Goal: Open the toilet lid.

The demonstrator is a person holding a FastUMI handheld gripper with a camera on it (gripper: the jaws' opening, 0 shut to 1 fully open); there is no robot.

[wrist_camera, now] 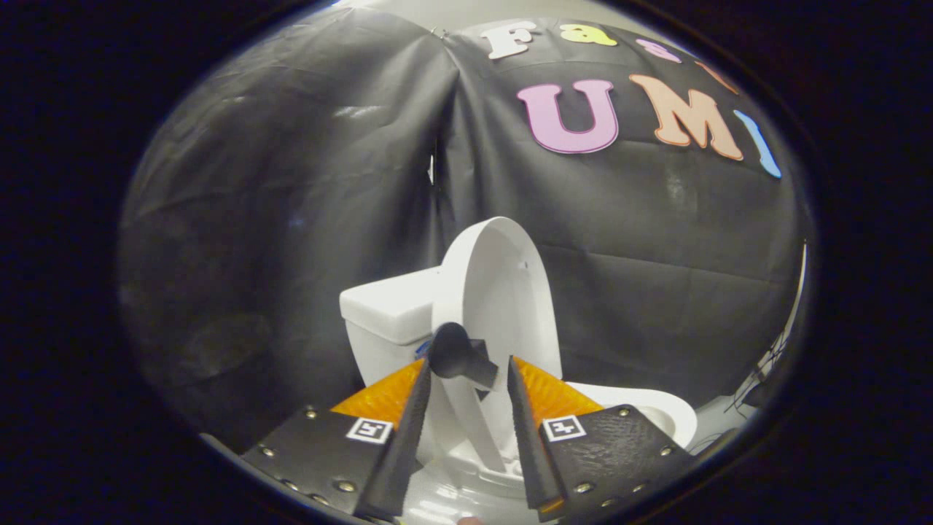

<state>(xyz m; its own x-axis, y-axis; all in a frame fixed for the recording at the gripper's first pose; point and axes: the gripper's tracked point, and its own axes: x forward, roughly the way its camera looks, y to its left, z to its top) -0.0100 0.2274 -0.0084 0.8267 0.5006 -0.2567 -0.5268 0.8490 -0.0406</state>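
Note:
A white toilet stands against the black cloth wall. Its lid [503, 292] is raised nearly upright, leaning back toward the tank [390, 310]. A black knob handle [453, 351] sticks out from the lid's lower edge. My gripper [468, 364] holds that handle between its fingertips; the left tip touches the round knob and the right tip sits against the handle's blocky end. Below and between the fingers lies the white seat and bowl rim [656, 412], partly hidden by the fingers.
The black cloth wall [291, 219] closes in behind and to both sides of the toilet. Some dark cables [762, 375] hang at the far right beside the bowl.

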